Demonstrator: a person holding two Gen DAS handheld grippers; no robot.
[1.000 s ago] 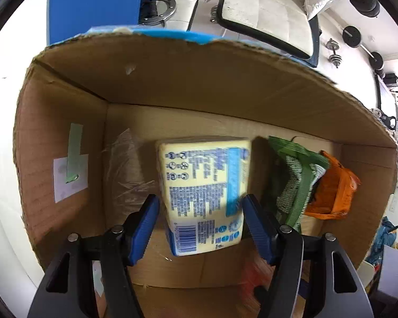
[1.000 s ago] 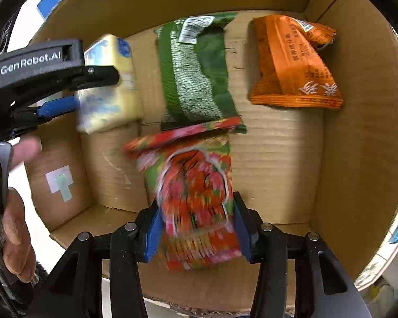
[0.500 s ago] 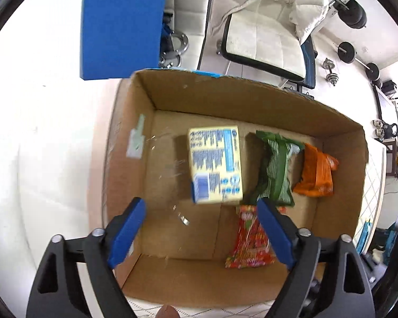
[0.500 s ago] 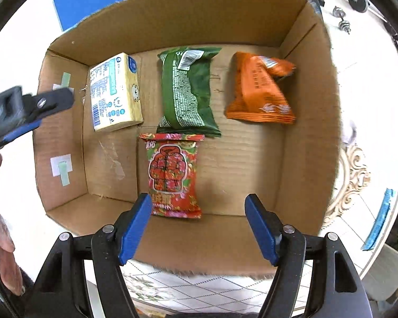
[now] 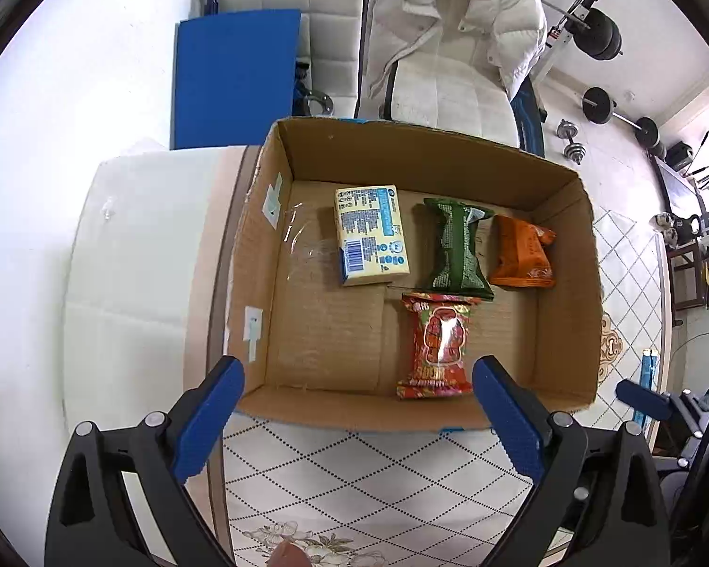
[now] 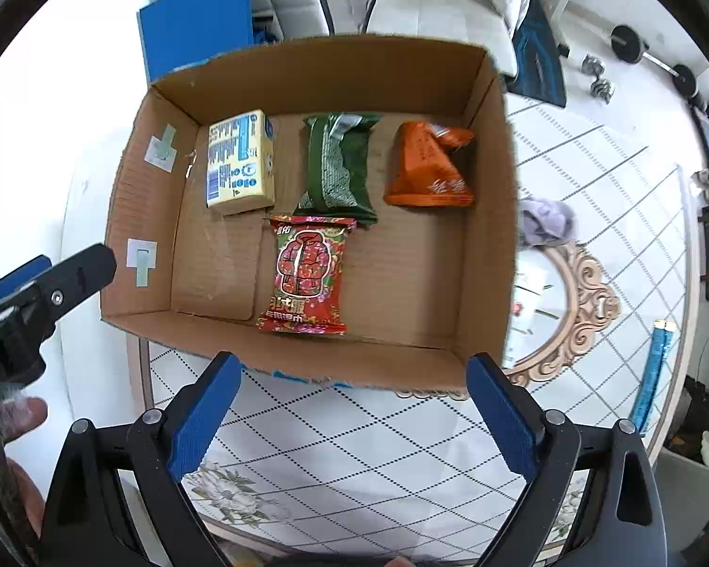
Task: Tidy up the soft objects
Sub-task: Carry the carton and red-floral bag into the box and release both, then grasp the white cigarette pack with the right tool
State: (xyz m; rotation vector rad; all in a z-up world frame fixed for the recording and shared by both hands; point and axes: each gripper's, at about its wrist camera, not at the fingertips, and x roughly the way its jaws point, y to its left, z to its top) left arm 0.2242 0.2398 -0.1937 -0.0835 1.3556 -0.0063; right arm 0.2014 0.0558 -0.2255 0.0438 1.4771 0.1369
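Both grippers have pulled back and up from the box since one second ago, when the left one was around the yellow pack and the right one was around the red packet. Now the left gripper (image 5: 357, 399) has its jaws wide apart and holds nothing, and the right gripper (image 6: 352, 394) is the same, wide apart and empty, above the near edge of the box.

One cardboard box (image 6: 491, 217) stands on the patterned table (image 6: 368, 453). Four soft packs lie flat on its floor. Three are in a row along the far side: one yellow pack (image 6: 239, 161) at the left, one green packet (image 6: 338, 167) in the middle, one orange packet (image 6: 425, 170) at the right. One red packet (image 6: 307, 276) lies nearer, just in front of the green one, and its top edge touches it. Two paper labels are on the left inner wall.

Outside the box, one grey crumpled cloth (image 6: 546, 222) lies on the table at the right.
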